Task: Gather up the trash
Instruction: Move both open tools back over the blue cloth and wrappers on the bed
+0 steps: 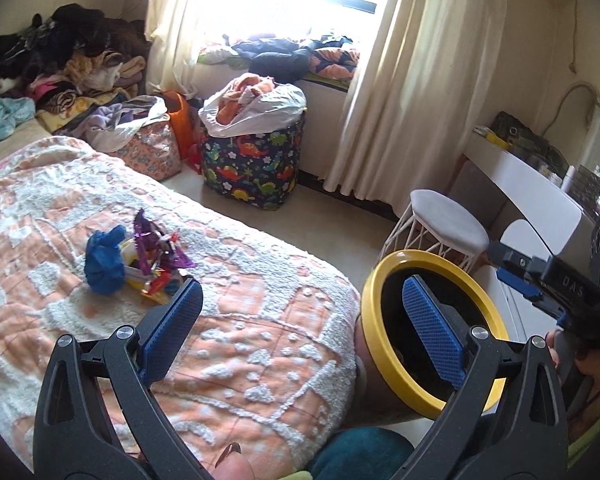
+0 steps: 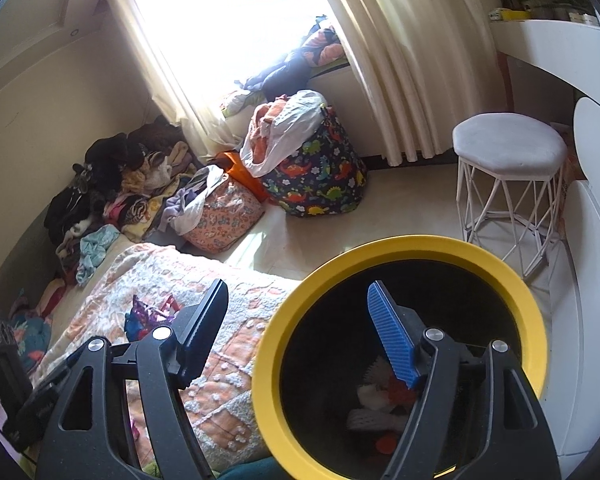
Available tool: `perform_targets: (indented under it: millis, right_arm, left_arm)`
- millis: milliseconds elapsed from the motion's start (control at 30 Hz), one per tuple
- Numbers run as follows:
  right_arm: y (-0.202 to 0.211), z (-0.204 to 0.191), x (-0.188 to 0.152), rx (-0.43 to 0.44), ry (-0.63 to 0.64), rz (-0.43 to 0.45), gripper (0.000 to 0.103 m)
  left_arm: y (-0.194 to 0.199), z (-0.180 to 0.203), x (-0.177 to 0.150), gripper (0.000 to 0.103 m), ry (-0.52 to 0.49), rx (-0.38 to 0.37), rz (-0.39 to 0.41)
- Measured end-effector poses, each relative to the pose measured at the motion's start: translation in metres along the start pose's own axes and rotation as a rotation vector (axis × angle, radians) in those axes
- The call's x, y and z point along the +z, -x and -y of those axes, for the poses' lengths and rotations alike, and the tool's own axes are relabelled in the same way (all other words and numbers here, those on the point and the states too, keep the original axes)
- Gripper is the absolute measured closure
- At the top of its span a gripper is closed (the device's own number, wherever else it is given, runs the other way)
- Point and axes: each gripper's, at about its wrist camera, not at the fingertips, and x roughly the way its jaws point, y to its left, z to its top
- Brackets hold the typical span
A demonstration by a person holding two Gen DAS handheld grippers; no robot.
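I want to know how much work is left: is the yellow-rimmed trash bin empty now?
No; the right wrist view shows white and red scraps lying at the bottom of the trash bin.

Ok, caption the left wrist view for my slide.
Open left tool facing a wrapper pile on the bed, yellow-rimmed bin alongside.
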Motion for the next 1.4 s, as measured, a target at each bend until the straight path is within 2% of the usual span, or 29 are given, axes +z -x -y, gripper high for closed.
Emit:
perform_targets:
  millis: [633, 1067, 1400]
  right_arm:
    - [-0.007, -0.069, -0.021, 0.117, 0.128, -0.018, 0.033]
    - [-0.014, -0.093, -0.034, 0.148, 0.198, -0.055, 0.033]
    - [-0.030, -0.118, -0.040, 0.158, 0.252, -0.089, 0.033]
  left_arm:
    - [0.018, -0.060, -0.002, 0.011, 0.105, 0.073, 0.025]
    - [0.023, -0.093, -0.001, 0.011, 0.167, 0.109, 0.032]
    - [0.030, -0.132, -0.001, 0.011, 0.227, 0.158, 0.041]
